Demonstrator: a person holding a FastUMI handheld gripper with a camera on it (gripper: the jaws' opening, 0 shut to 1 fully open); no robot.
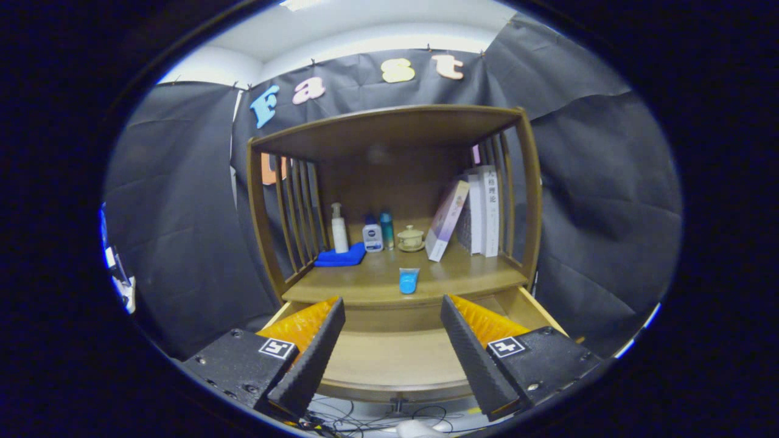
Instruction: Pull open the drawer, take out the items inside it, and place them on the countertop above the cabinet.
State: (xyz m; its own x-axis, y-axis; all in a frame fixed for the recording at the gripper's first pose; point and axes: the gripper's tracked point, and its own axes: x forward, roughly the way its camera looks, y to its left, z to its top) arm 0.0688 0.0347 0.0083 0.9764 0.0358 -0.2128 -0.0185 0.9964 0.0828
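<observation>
Two fingers of the claw (392,328) stand spread wide at the bottom of the frame, gripping nothing. Between and beyond them lies the pulled-out drawer (389,359), its wooden bottom bare where visible. Just above it, at centre frame, a small blue tube (408,280) stands near the front edge of the cabinet's tabletop (462,277). Farther back, from left to right, sit a folded blue cloth (339,257), a white pump bottle (339,229), a white-and-blue bottle (372,235), a teal bottle (387,229), a lidded cup (411,238), and several books (471,213), one leaning.
</observation>
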